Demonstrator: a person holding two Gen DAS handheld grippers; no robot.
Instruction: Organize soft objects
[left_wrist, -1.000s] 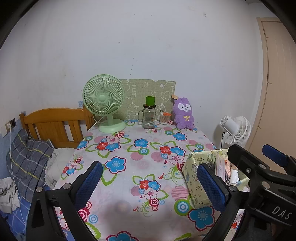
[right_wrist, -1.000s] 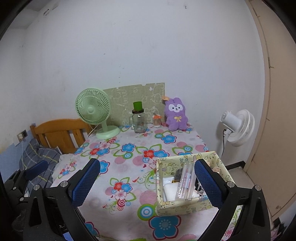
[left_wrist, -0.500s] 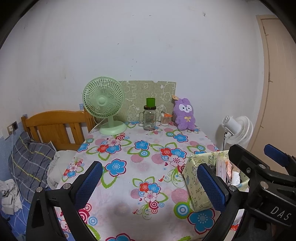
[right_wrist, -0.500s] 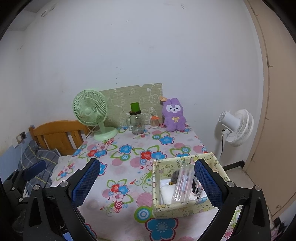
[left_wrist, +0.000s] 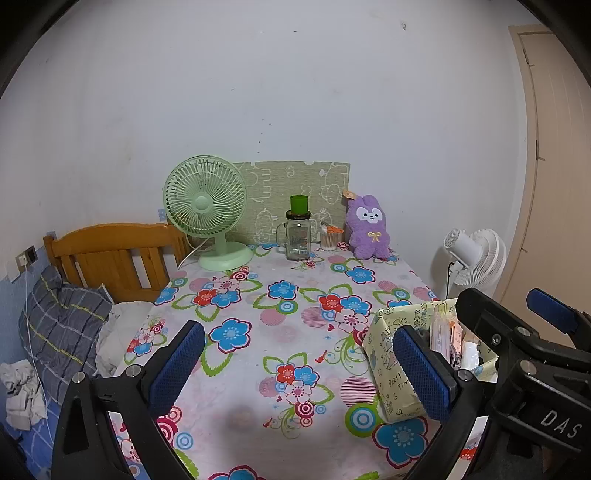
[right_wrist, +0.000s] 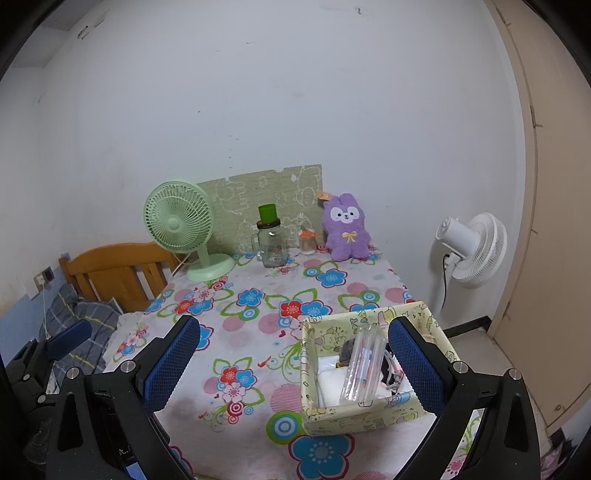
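A purple plush rabbit (left_wrist: 367, 230) sits upright at the far right of the floral table, against the wall; it also shows in the right wrist view (right_wrist: 345, 229). A pale yellow patterned box (right_wrist: 369, 410) holding small items stands at the table's near right; it also shows in the left wrist view (left_wrist: 388, 362). My left gripper (left_wrist: 299, 365) is open and empty above the table's near edge. My right gripper (right_wrist: 295, 365) is open and empty, its right finger over the box. The right gripper also appears at the right of the left wrist view (left_wrist: 524, 343).
A green desk fan (left_wrist: 207, 214), a glass jar with a green cup on top (left_wrist: 297, 230) and a small toothpick jar (left_wrist: 328, 238) stand along the far edge. A white floor fan (left_wrist: 474, 258) is right of the table. A wooden bed (left_wrist: 110, 254) with bedding lies left.
Both grippers have drawn back and risen a little, so the table and its objects look farther and lower. Both stay open. Nothing on the table has moved.
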